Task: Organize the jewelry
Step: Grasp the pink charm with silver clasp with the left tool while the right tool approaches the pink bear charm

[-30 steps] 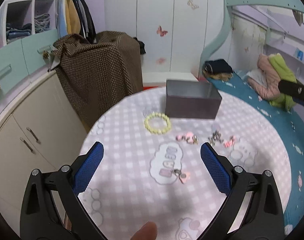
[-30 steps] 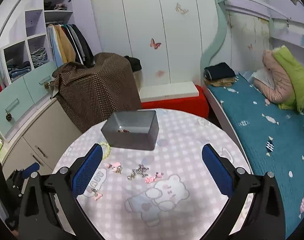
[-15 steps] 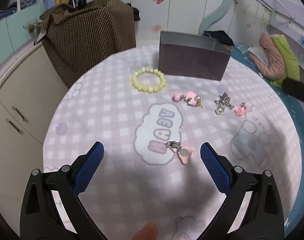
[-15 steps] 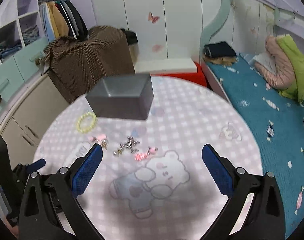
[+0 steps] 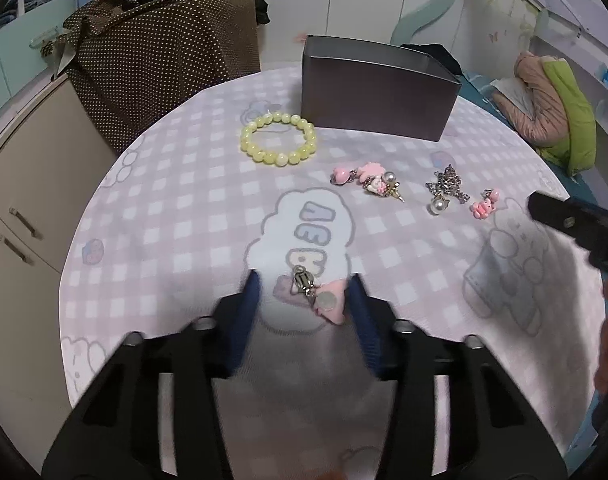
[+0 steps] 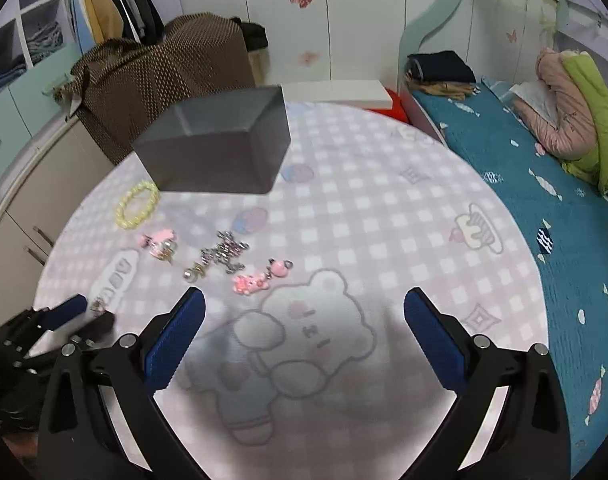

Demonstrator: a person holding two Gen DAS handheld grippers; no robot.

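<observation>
Here, round yellow bead bracelet (image 5: pixel 279 140), boxy grey case (image 5: pixel 378 86)

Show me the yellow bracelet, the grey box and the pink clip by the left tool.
bracelet (image 5: pixel 279 140), left wrist view, on the ring's lower-left beads.
box (image 5: pixel 374 102), left wrist view, middle of its front wall.
clip (image 5: pixel 326 301), left wrist view, on its pink body between the closing pads.

The left hand-held gripper (image 5: pixel 304 292) is closing around a pink clip (image 5: pixel 319 299) on the worktop (image 5: pixel 184 208). A bead bracelet (image 5: pixel 279 140) lies at eleven o'clock, a grey box (image 5: pixel 378 96) at twelve.
</observation>
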